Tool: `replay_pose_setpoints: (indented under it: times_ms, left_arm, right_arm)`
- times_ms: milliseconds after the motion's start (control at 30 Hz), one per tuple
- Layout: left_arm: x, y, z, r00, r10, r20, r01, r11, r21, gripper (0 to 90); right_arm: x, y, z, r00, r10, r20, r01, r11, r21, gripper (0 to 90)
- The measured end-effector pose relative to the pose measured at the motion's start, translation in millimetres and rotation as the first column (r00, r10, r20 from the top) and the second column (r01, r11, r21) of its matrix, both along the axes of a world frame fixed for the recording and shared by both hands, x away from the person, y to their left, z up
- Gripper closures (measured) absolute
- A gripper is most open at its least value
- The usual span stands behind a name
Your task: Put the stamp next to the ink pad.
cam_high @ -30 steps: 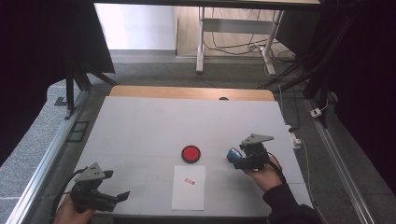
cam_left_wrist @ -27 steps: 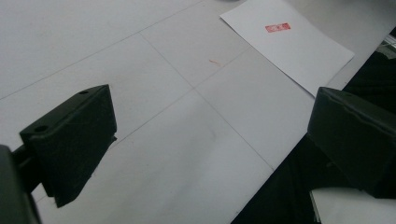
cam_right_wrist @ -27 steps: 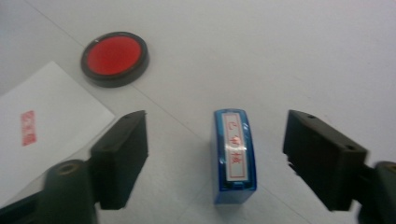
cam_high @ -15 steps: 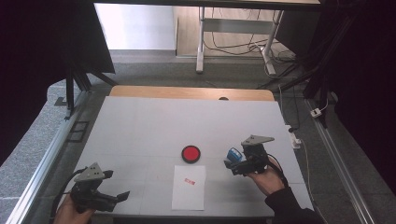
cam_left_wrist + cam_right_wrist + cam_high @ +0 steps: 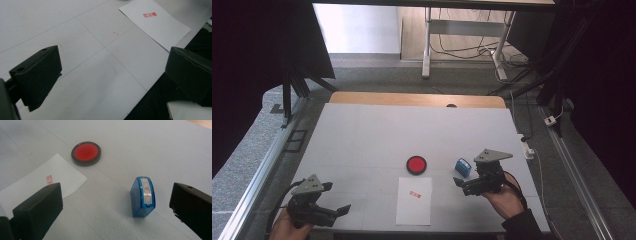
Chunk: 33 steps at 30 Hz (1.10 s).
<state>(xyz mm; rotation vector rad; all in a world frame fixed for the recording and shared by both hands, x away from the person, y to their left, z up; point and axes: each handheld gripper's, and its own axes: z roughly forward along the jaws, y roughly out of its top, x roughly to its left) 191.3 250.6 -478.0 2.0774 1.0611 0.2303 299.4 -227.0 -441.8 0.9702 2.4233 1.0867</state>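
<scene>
Right gripper (image 5: 468, 186) sits near the bench's (image 5: 362, 130) front right corner, jaws spread wide with nothing between the pads; they have just been opening. The blue stamp (image 5: 462, 167) stands free on the bench just beyond the jaw tips, upright on its narrow side, not touched; in the right gripper view (image 5: 115, 202) the stamp (image 5: 143, 196) lies nearer the right-hand jaw, apart from it. Round red ink pad (image 5: 416, 164) sits left of the stamp, a gap of bare bench between them. White paper sheet (image 5: 414, 200) with a small red imprint lies just in front of the pad, its near edge close to the bench's front edge. Left gripper (image 5: 328, 215) rests at the front left corner, jaws wide, holding nothing. The back half of the bench is open surface up to the wooden strip (image 5: 412, 99) at the far edge.
</scene>
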Motion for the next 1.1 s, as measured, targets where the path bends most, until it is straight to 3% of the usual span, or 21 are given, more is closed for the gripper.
replay_pose_setpoints:
  times_ms: [733, 1100]
  left_arm:
    - [-1.0, 0.5, 0.3, 1.0, -0.002, 0.006, 0.002, 1.0, 0.0, 0.8]
    - [-1.6, 0.8, 0.5, 1.0, 0.003, 0.004, -0.003, 1.0, 0.001, 0.8]
  right_arm:
    - [-42.2, -42.3, -1.5, 0.995, -0.099, 0.013, 0.099, 0.995, 0.007, 0.0]
    - [-55.2, -62.0, -7.8, 0.9874, -0.156, -0.024, 0.157, 0.988, 0.012, 0.0]
